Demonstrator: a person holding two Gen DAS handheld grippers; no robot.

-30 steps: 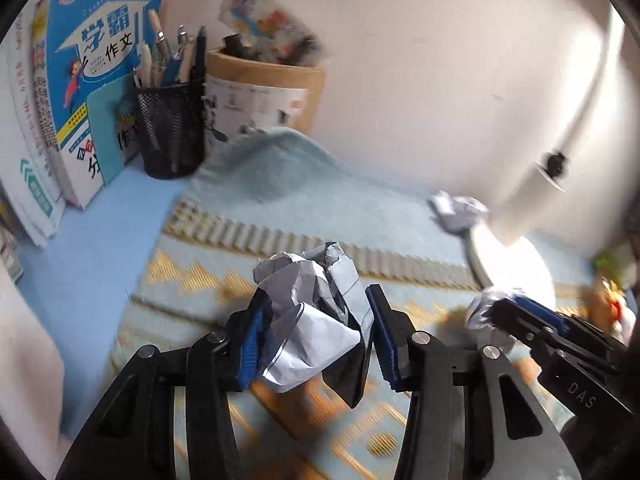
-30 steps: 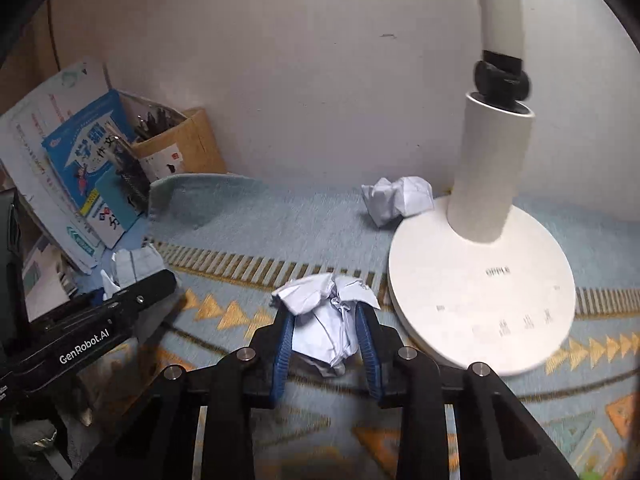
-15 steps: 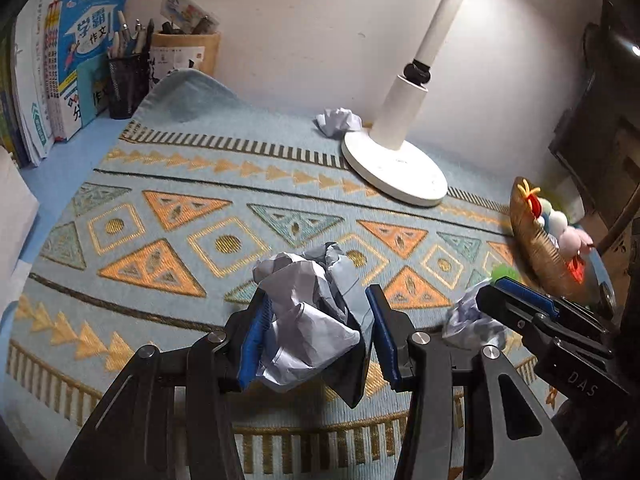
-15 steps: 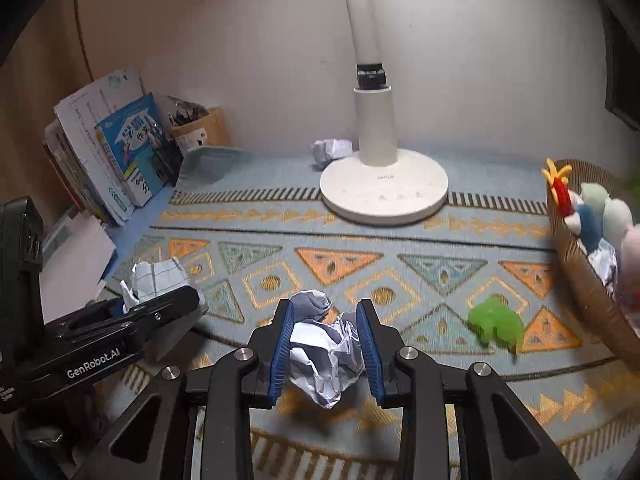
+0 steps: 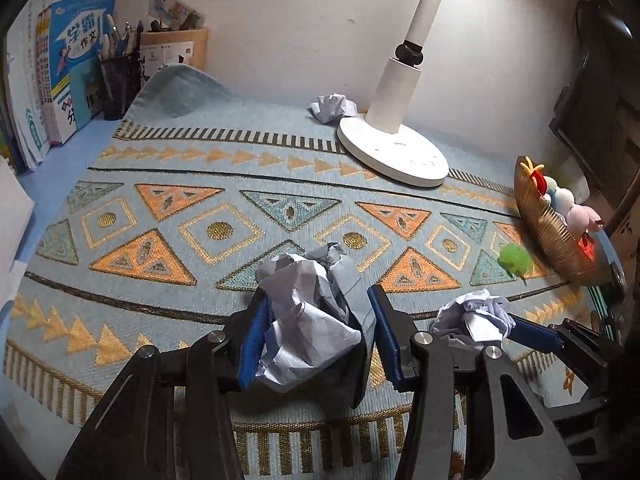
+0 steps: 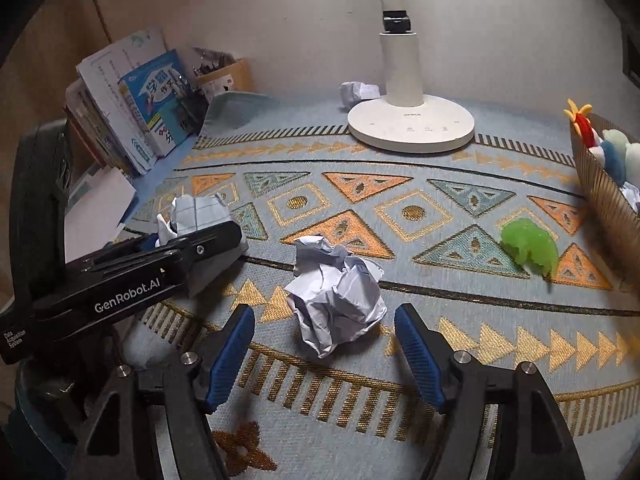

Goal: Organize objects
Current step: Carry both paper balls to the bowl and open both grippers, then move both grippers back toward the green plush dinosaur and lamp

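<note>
A woven basket [image 6: 604, 196] sits at the right edge of the bench [image 5: 52, 184], tipped so its mouth faces inward; soft toys fill it, and a scrap of white paper shows among them in the right wrist view. At the back left corner a black mesh pen cup [image 5: 118, 80] holds pens and pencils, and just beside it a tan holder [image 5: 176, 50] carries more stationery. Books [image 5: 68, 68] lean upright against the left edge there.

The left claw [image 5: 320, 332] is clenched on a crumpled paper ball [image 5: 312, 320], both blue pads pressing its sides; the wad stands taller than wide between them, bulging upward past the tips, over the near middle of the patterned mat [image 6: 420, 184].

The right claw [image 6: 324, 354] has just been opening and now stands released, its pads clear on either side of a second crumpled paper ball [image 6: 336, 296]. That ball rests on the mat near the front edge, a lumpy wad with no clear long axis, one peak pointing toward the far side.

A third paper ball [image 6: 358, 92] lies at the back edge, touching the base of the white lamp [image 6: 412, 124]. A green toy [image 6: 528, 246] lies on the mat just beside the basket.
</note>
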